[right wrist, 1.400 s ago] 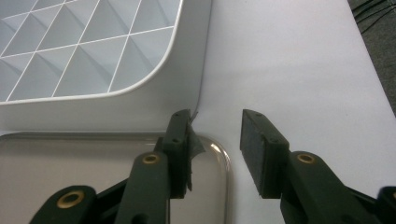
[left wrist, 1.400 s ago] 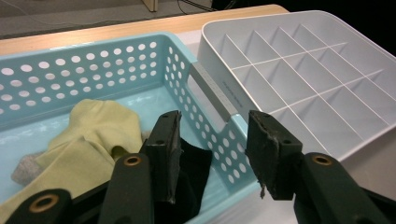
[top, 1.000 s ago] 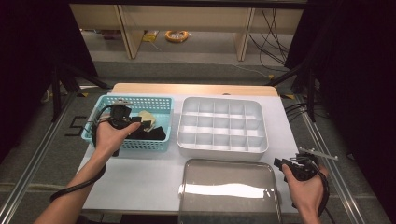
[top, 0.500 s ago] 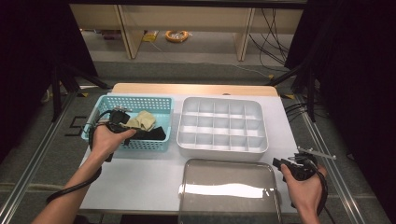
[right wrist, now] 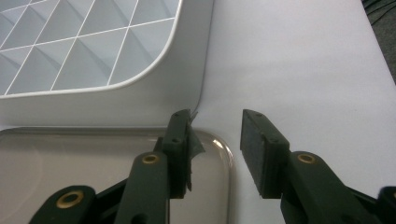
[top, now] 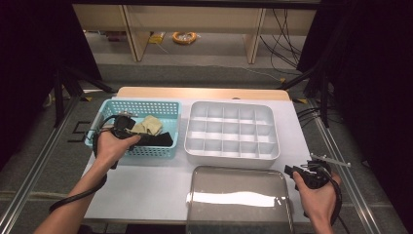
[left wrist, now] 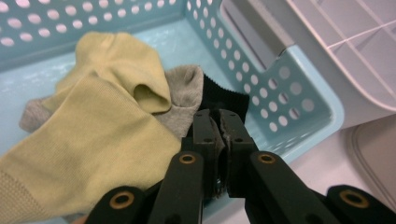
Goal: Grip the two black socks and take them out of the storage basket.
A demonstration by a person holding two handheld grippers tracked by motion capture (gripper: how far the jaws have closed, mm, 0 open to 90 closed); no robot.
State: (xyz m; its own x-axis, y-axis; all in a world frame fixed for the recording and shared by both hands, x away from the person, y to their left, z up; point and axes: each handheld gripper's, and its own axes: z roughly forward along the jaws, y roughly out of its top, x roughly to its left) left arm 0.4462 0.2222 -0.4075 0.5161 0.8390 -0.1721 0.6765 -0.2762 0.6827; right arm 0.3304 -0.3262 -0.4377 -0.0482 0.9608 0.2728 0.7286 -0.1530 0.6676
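A light blue perforated basket (top: 141, 151) (left wrist: 299, 93) at the table's left holds a yellow-green sock (top: 148, 126) (left wrist: 102, 130), a grey sock (left wrist: 187, 93) and a black sock (top: 158, 139) (left wrist: 222, 95). My left gripper (top: 132, 134) (left wrist: 218, 116) reaches into the basket. Its jaws have just been closing and now stand pressed together, tips pinching the black sock's edge beside the grey one. My right gripper (top: 292, 171) (right wrist: 217, 123) is open and holds nothing, low over the table at the front right.
A white compartment tray (top: 231, 153) (right wrist: 140, 88) sits mid-table, right of the basket. In front of it lies a shiny rounded lid (top: 238, 200) (right wrist: 70, 158), its corner just under my right gripper's left jaw. Bare white table (right wrist: 303, 60) stretches to the right.
My left gripper's jaws went from wide open to closed among the socks in the basket. The right hand kept still.
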